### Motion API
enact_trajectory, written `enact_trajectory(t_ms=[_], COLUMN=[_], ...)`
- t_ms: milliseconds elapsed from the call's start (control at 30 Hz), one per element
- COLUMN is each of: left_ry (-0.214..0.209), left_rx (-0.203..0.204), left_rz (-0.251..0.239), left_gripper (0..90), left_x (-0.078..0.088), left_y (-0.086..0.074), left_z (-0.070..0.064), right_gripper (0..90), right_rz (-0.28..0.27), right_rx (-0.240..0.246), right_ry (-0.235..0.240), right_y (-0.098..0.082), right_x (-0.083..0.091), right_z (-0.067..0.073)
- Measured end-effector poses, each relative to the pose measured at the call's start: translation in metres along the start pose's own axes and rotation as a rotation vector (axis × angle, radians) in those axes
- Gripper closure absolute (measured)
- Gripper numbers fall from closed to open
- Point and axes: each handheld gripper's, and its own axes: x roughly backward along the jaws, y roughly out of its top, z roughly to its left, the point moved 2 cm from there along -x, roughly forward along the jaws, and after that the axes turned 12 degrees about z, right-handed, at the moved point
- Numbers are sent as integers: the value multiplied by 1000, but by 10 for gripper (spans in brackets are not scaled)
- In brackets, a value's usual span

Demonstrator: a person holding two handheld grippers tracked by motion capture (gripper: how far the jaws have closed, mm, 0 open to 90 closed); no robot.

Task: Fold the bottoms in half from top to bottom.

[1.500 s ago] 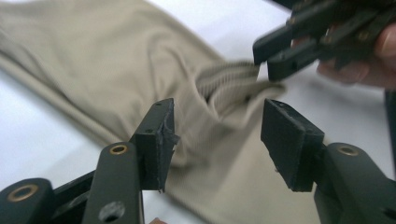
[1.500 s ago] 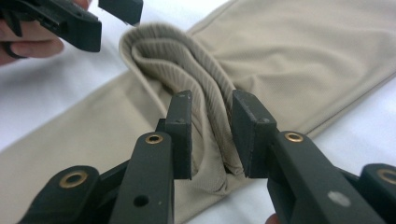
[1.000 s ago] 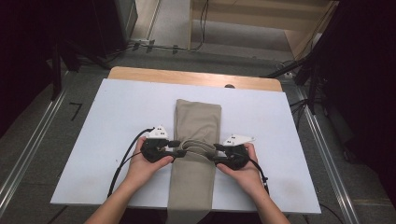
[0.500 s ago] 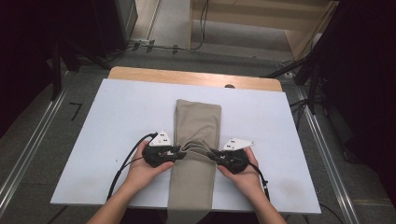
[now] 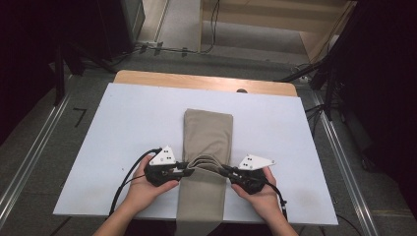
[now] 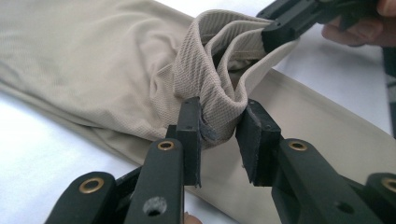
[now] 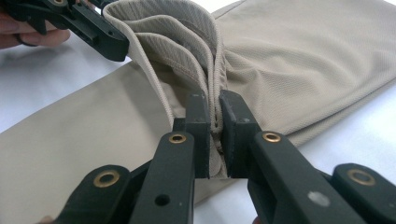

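Note:
A long beige cloth [image 5: 207,132] lies folded down the middle of the white board [image 5: 123,123]. Its near end hangs over the front edge. My left gripper [image 5: 189,169] pinches the left end of a raised ribbed hem [image 6: 219,88]; its jaws have just been closing, and the bunched fabric sits pressed between the pads [image 6: 219,135]. My right gripper [image 5: 223,170] holds the hem's right end, with stacked ribbed layers [image 7: 187,42] clamped between its narrow jaws [image 7: 214,126], which have also just been closing. Each gripper view shows the other gripper farther off, holding the same hem.
The board rests on a wooden table whose back edge [image 5: 196,81] shows beyond it. White surface lies bare on both sides of the cloth. Metal rails [image 5: 29,162] run along the floor left and right, and cables [image 5: 216,19] lie behind the table.
Both grippers closed on the cloth's hem and drew it a little toward the person. The hem now stands up in a small arch between them.

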Motion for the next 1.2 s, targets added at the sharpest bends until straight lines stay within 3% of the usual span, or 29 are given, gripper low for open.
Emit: enact_trajectory(t_ms=[367,1067,1133,1200], left_ry=[-36,-75,-83,-88], left_rx=[-24,-75,-82,-81], left_rz=[25,90,99,102], left_gripper=[710,713,710,652], left_x=[11,27,28,30], left_y=[-19,-45,-47,-50], left_z=[-31,-74,-76,-77], right_gripper=[808,798,779,672], right_rz=[13,44,52,48], right_rx=[46,79,86,96], right_ry=[34,122,143,162], right_y=[-18,-45,-47,-48], right_x=[16,29,30,32], right_z=[28,68,71,72])
